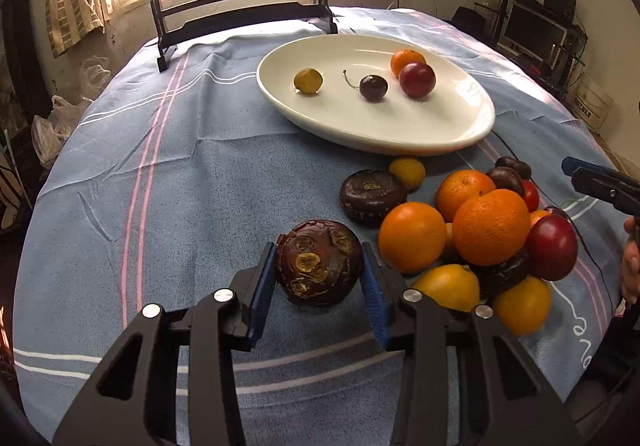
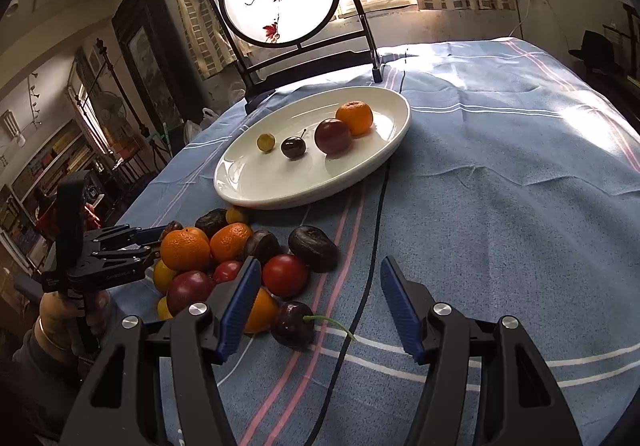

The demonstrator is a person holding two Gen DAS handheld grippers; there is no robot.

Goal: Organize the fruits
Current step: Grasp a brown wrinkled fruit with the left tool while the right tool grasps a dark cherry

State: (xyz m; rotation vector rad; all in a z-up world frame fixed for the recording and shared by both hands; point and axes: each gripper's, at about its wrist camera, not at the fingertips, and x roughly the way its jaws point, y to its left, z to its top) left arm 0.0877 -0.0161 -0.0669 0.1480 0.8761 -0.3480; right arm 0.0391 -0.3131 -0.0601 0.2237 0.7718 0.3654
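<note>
Left gripper (image 1: 319, 276) brackets a dark water chestnut (image 1: 319, 264); right gripper (image 2: 320, 310) hangs spread over the cloth.

The chestnut sits on the blue-clothed worktop (image 1: 160, 186) between the left pads, which look just beside it; firm contact is unclear. A fruit pile (image 1: 492, 230) lies nearby. The white plate (image 1: 440, 126) holds a small yellow fruit, cherry, plum and tangerine.

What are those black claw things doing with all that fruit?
A person is sorting fruit with two hand-held grippers. The left gripper has its fingers around a dark brown fruit on the blue tablecloth, beside the fruit pile. The right gripper is open and holds nothing. The white plate already has four fruits: a small yellow one, a cherry, a plum and a mandarin.
</note>
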